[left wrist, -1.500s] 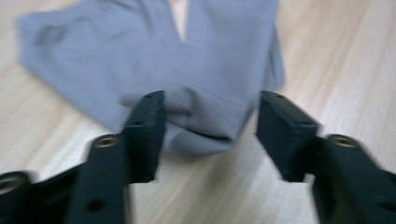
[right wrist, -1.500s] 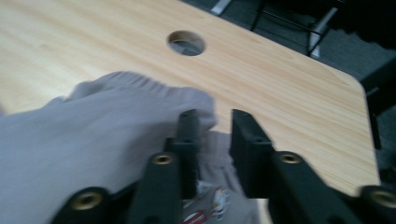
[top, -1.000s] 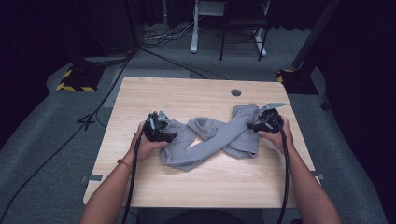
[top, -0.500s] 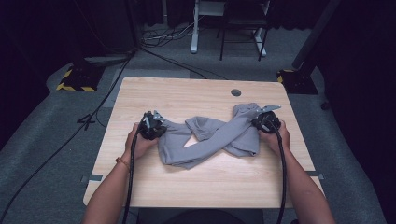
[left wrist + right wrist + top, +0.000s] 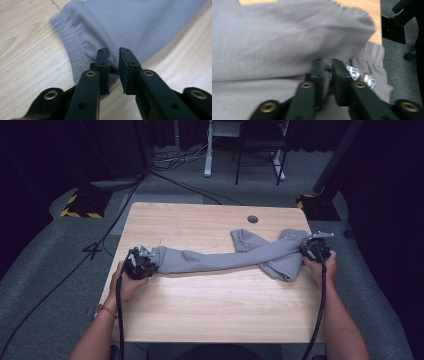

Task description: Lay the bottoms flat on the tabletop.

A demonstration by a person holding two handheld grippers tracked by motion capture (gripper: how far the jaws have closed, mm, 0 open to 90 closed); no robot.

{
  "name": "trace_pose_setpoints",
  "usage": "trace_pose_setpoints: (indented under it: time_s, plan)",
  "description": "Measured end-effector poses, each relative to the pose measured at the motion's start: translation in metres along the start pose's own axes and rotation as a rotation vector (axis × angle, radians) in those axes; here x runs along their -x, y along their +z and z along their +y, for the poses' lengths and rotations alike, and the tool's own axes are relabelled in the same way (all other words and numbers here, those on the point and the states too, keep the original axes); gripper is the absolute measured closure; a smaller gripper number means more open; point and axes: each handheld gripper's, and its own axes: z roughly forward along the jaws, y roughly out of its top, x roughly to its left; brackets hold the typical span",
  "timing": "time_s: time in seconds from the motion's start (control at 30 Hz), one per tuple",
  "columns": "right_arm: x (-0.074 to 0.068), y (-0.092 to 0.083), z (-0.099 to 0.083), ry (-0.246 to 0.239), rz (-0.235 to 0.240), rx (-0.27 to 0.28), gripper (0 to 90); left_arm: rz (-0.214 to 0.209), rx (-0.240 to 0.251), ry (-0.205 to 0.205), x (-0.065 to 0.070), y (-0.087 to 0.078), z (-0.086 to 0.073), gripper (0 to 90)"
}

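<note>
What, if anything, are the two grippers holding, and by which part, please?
The grey trousers: the left gripper pinches a leg's ribbed cuff; the right gripper pinches fabric near the waistband.

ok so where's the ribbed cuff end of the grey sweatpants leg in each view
High view: the ribbed cuff of the grey fabric sweatpants lies at left of centre, at the left hand-held gripper.
Left gripper view: the cuff sits upper left of centre, its lower edge between the jaws.
Right gripper view: I cannot pick that cuff out; grey cloth is pinched there.
Shared landmark: the light wooden table, also behind the cuff.
</note>
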Motion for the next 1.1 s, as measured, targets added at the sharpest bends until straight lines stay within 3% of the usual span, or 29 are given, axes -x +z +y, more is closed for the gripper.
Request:
trace_pose_setpoints:
  time_s: [0.1, 0.17, 0.2, 0.27, 0.37, 0.43, 0.53, 0.63, 0.7, 0.83, 1.03, 1.1]
  plan:
    - [0.000, -0.006, 0.003, 0.009, -0.011, 0.014, 64.8, -0.024, 0.015, 0.025, 0.010, -0.011, -0.006, 77.3]
    - [0.000, -0.009, 0.005, 0.013, 0.005, 0.023, 58.4, -0.030, 0.042, 0.042, 0.015, -0.014, -0.008, 71.4]
    - [-0.001, -0.010, 0.007, 0.010, 0.026, 0.031, 52.7, -0.025, 0.059, 0.039, 0.016, -0.015, -0.006, 66.6]
    - [-0.003, -0.013, 0.009, -0.002, 0.045, 0.058, 49.8, 0.012, 0.088, 0.023, 0.015, -0.011, 0.002, 52.9]
    - [-0.008, -0.012, 0.010, -0.003, 0.118, 0.075, 43.1, 0.011, 0.121, 0.003, 0.005, 0.002, 0.017, 48.4]
    - [-0.013, -0.009, 0.010, -0.030, 0.185, 0.042, 41.9, 0.054, 0.102, -0.004, -0.004, 0.017, 0.027, 45.6]
    - [-0.018, -0.002, 0.008, -0.055, 0.197, -0.001, 39.6, 0.048, 0.068, -0.071, -0.018, 0.039, 0.036, 49.5]
    - [-0.015, 0.003, 0.004, -0.030, 0.192, -0.012, 39.8, 0.075, 0.027, -0.038, -0.018, 0.052, 0.037, 55.9]
    - [-0.012, 0.008, 0.000, -0.004, 0.184, -0.018, 42.5, 0.048, 0.040, -0.032, -0.018, 0.055, 0.035, 62.1]
    - [-0.010, 0.015, -0.004, 0.013, 0.183, -0.032, 47.6, 0.020, 0.010, 0.019, -0.010, 0.047, 0.030, 66.1]
    - [-0.011, 0.015, -0.002, 0.016, 0.132, -0.039, 50.5, -0.114, -0.029, 0.068, 0.013, 0.026, 0.009, 64.7]
    - [-0.008, 0.016, -0.003, 0.036, 0.125, -0.036, 48.4, -0.124, -0.038, 0.093, 0.023, 0.017, -0.001, 62.4]
